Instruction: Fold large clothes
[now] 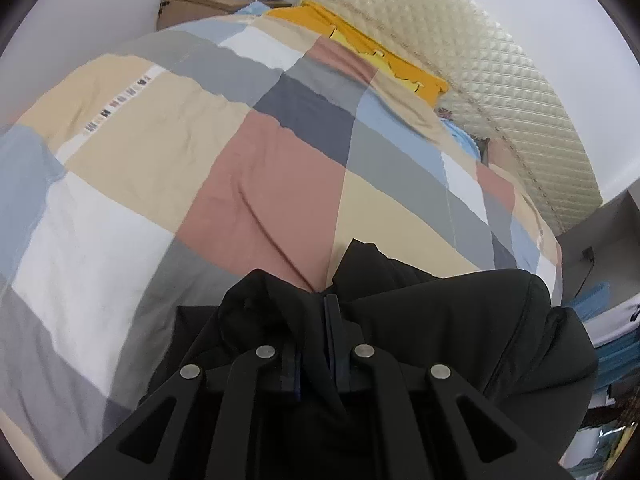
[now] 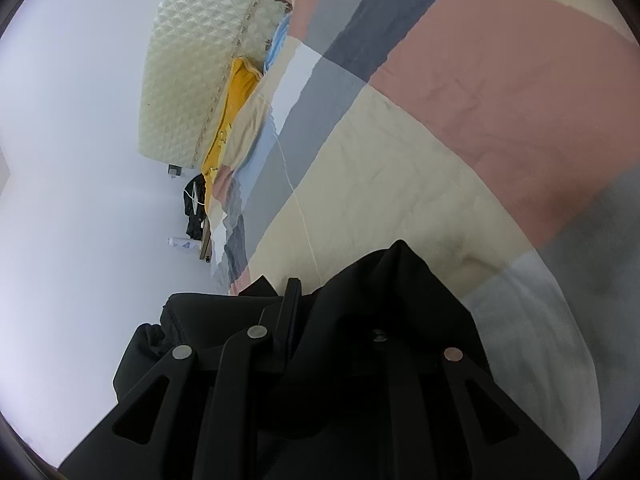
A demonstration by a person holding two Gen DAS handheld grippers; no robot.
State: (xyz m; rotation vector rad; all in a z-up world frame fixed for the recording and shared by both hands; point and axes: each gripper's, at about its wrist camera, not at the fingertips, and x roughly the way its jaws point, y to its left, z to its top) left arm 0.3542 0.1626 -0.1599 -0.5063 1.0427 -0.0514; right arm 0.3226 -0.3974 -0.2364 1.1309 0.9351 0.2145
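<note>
Black garment (image 1: pixel 460 320) pinched between both grippers' fingers (image 1: pixel 332 320).

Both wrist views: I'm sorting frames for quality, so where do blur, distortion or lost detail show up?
Left wrist view: fisheye bulges the patchwork quilt; the black garment pinched by the left hand-held gripper reads nearly featureless. Right wrist view: steeply tilted, the quilt's lower right corner smears soft, and the wall looks washed out; the right hand-held gripper merges into the dark cloth.

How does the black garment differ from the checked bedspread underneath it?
The black garment is one dark colour; the bedspread is patchwork in pink, beige, grey, blue and white. The garment is bunched and pinched in both hand-held grippers; the bedspread lies spread out. Both are soft cloth.
</note>
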